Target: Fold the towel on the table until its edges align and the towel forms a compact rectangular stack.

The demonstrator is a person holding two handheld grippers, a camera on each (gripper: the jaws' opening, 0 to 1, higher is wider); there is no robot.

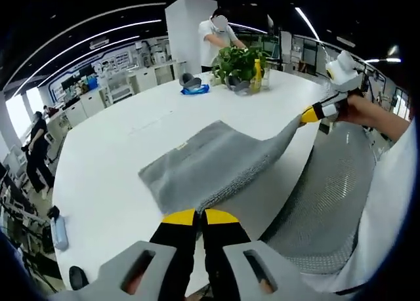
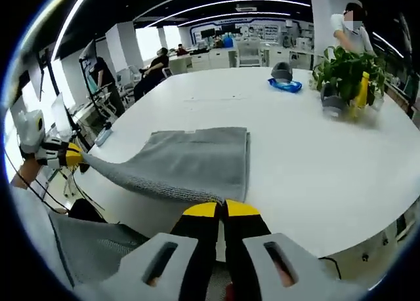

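Both claws are pinching the grey towel (image 1: 210,166) at its near edge, one corner each. Left claw (image 1: 200,217): yellow tips pressed together on the cloth right at the tips. Right claw (image 2: 221,210): same, tips closed on the hem directly ahead of it.

The towel lies on the white surface (image 1: 118,157), spreading away from the claws, with the pinched corners lifted a bit off the surface's near edge. In the left gripper view the right claw sits well off to the right, pulling its corner taut; in the right gripper view the left claw is far off to the left doing the same.

Progress, my read: the towel looks already doubled at least once; its far part lies flat with a straight side edge and seems layered. Not a compact stack yet. Left to do: carry the near edge forward over the far edge, line up the corners, release, probably one more fold after.

Beyond the towel, far from both claws: potted plant (image 1: 237,63), blue item (image 1: 195,88). Well clear of the fold path.
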